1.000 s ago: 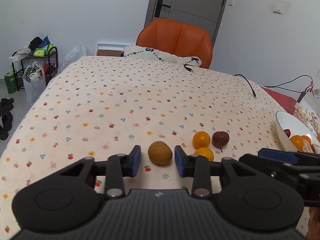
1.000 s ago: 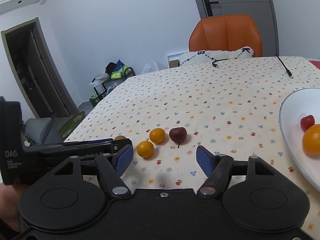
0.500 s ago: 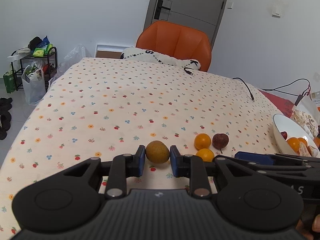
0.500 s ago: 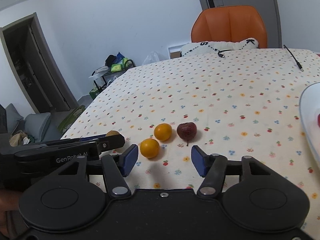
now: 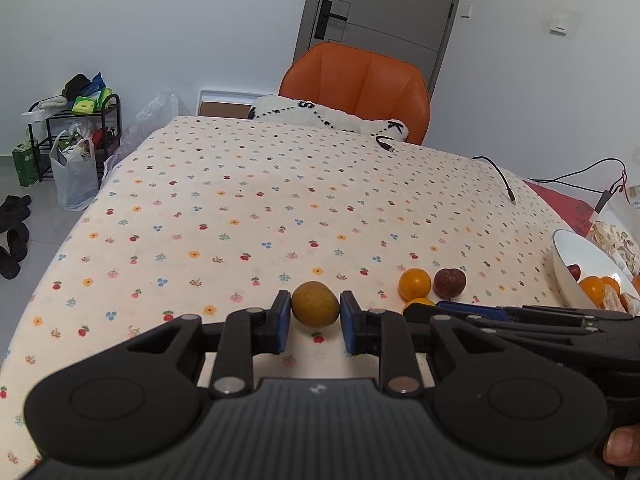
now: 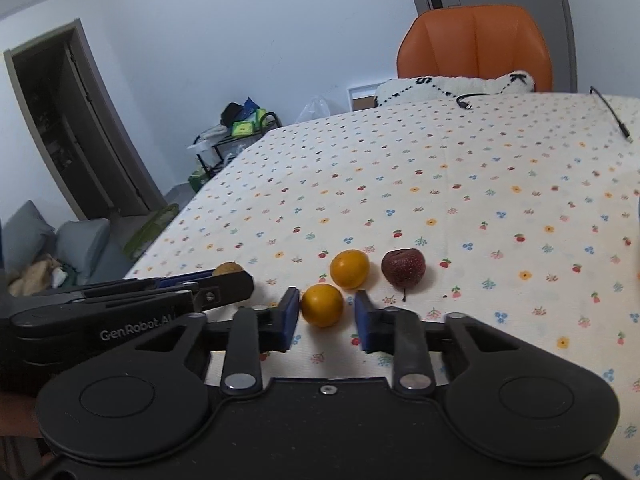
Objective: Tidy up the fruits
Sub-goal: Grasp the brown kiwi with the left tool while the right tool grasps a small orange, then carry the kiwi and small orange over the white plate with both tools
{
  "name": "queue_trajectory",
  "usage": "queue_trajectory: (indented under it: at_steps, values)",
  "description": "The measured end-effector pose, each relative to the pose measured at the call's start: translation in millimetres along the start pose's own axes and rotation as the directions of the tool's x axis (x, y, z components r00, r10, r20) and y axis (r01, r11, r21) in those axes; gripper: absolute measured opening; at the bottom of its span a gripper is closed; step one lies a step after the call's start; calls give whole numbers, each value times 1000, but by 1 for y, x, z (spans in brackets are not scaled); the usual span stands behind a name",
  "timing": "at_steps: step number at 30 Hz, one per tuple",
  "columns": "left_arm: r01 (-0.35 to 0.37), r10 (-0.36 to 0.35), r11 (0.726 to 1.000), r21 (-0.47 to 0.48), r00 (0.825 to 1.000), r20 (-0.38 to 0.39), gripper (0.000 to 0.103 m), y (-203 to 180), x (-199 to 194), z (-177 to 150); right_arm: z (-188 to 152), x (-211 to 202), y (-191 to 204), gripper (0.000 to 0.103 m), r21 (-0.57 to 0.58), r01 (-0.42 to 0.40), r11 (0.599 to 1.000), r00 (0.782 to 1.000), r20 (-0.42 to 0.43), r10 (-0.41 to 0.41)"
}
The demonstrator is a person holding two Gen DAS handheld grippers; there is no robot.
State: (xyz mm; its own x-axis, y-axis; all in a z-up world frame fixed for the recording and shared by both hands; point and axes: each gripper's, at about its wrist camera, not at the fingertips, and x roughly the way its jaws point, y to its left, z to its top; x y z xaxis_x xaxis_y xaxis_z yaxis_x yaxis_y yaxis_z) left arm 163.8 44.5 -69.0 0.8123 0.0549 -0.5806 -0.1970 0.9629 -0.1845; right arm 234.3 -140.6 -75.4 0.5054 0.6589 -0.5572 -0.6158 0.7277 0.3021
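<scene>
Item: brown fruit (image 5: 315, 304), near desk (image 5: 280, 208) edge, clamped in my left hand-held gripper (image 5: 314, 322). Right hand-held gripper (image 6: 327, 318) apart around orange (image 6: 322, 305); squeeze gently, centred, before lifting.

"GenRobot.AI" printed white on side of left gripper (image 6: 236, 280); pillow letters illegible.

In the left wrist view the right gripper (image 5: 460, 307) covers all but the top of the nearer orange (image 5: 418, 302). The bowl (image 5: 576, 264) is cut by the right edge; its contents are only partly seen. In the right wrist view the left gripper (image 6: 216, 280) hides most of the brown fruit (image 6: 227, 269). Whether either gripper's pads touch fruit cannot be told.
</scene>
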Motion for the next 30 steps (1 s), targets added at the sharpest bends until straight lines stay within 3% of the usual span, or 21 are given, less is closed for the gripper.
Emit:
queue_trajectory:
  at_steps: [14, 30]
  values:
    - [29, -29, 999, 25, 999, 20, 25, -17, -4, 7, 2, -28, -17, 22, 29, 38, 999, 997, 62, -40]
    - [109, -113, 991, 76, 992, 50, 25, -56, -8, 22, 9, -71, -41, 22, 59, 100, 993, 982, 156, -108]
